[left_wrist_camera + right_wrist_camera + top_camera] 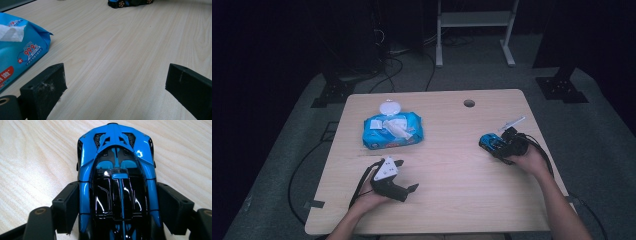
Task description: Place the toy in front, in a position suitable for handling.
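Pale wooden table carries a wipes pack at ten o'clock and a blue toy car at three. Left gripper rests gaping wide, holding nothing. Right gripper has its pads pressed against the car's flanks.

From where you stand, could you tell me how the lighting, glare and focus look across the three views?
High view: the table is lit while the room behind is nearly black; small things look soft. Left gripper view: even light, with the wipes pack and near jaws slightly blurred. Right gripper view: sharp, with white glare spots on the glossy toy car, which sits between the right gripper's pads.
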### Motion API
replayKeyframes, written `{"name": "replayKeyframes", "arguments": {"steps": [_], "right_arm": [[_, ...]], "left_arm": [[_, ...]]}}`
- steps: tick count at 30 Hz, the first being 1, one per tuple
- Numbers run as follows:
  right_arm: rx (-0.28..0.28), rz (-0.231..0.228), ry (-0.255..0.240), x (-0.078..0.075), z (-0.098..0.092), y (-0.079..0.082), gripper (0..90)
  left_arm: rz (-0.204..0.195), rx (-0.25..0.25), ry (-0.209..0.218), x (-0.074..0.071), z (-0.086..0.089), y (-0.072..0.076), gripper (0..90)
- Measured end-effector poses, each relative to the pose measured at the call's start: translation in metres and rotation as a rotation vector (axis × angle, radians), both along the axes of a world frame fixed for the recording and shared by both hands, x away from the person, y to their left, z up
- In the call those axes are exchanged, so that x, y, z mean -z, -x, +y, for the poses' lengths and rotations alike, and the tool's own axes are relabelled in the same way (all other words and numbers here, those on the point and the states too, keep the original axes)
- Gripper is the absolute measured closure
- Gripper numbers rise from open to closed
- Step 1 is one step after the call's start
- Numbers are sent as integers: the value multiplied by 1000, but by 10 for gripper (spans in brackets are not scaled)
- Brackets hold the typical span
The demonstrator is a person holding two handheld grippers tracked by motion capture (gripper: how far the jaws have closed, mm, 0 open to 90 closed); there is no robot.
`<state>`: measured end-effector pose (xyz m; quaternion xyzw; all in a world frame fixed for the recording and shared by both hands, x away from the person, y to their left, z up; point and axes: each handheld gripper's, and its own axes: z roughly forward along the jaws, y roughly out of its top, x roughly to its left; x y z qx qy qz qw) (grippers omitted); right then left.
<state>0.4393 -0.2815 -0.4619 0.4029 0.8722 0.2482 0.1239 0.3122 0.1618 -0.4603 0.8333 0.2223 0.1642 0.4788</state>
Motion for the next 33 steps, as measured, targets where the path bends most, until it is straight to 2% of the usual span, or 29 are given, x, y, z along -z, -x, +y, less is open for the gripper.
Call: {"name": "replayKeyframes", "arguments": {"steps": [10,16,21,25,26,27,29,33], "right_arm": [[-2,-10,2,-2,-1,3,256],[-3,-5,-12,-3,-2,5,256],[4,-12,-41,-6,-4,6,257],[-4,-33,-69,-17,-3,10,257],[-36,-50,-91,-27,3,16,257],[-36,-50,-91,-27,3,16,257],[-86,-73,-121,-37,11,24,256],[-207,-100,-113,-53,38,42,262]], "left_arm": [[-5,-3,2,0,1,-1,24],[-8,-3,7,-1,1,0,24],[-9,-3,7,-1,1,0,24],[-13,-6,13,-2,2,0,24],[-13,-10,16,-2,3,-1,24],[-13,-13,20,-2,3,-1,24],[-12,-20,25,-3,5,-2,24],[-19,-33,28,-5,8,-2,24]]}}
